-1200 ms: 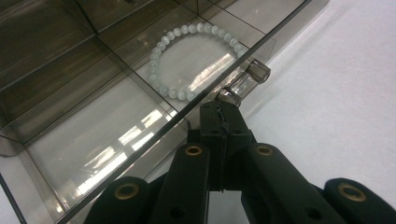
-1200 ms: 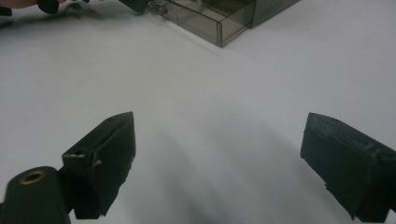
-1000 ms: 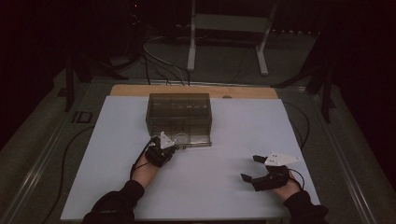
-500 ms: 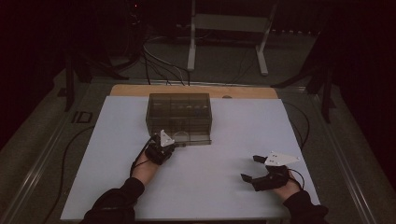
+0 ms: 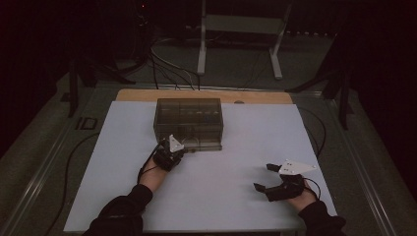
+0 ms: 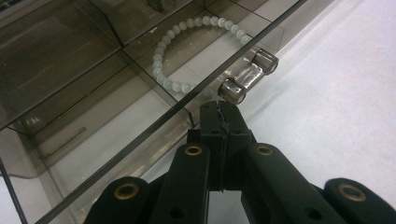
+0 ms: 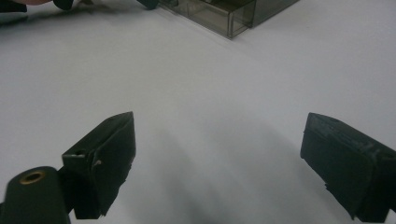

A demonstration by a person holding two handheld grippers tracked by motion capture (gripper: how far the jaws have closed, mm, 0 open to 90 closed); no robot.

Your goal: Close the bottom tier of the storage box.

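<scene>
Smoky drawer (image 6: 140, 100), bead bracelet (image 6: 187, 51) inside; left gripper (image 6: 223, 112) jaws closed

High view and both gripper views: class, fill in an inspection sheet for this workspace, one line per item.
Surface: white tabletop, wooden strip along the far edge.
Job's things: smoky clear drawer box; its low drawer stands pulled out, with a white bead bracelet inside and a clear handle on its front.
Clutter: nothing seen.
Grippers: left gripper shut, tips just short of the handle; right gripper open, holding nothing.
Cables: several on the floor behind and beside the table.
Surroundings: dark room, white stand behind.
</scene>
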